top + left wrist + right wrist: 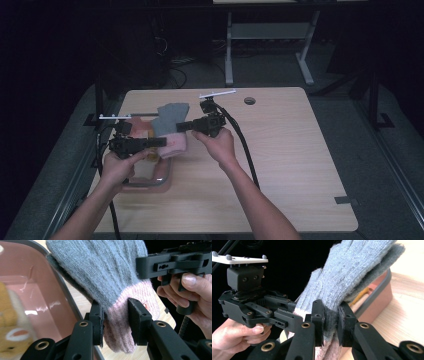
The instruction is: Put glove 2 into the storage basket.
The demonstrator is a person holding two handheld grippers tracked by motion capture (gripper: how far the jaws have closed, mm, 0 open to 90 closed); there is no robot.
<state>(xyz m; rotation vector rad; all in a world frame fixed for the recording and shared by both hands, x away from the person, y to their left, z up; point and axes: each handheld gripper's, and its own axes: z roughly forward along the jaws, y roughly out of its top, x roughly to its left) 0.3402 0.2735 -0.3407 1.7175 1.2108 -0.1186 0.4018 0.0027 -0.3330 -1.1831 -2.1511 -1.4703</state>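
High view: both forearms angle in toward the tabletop's left edge — left gripper [159,142] and right gripper [181,126] each clamped on the glove [170,120] above the tray [150,183].

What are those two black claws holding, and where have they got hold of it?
Both hold one knitted glove. The left gripper pinches its pink cuff; the right gripper pinches the grey part just above the cuff.
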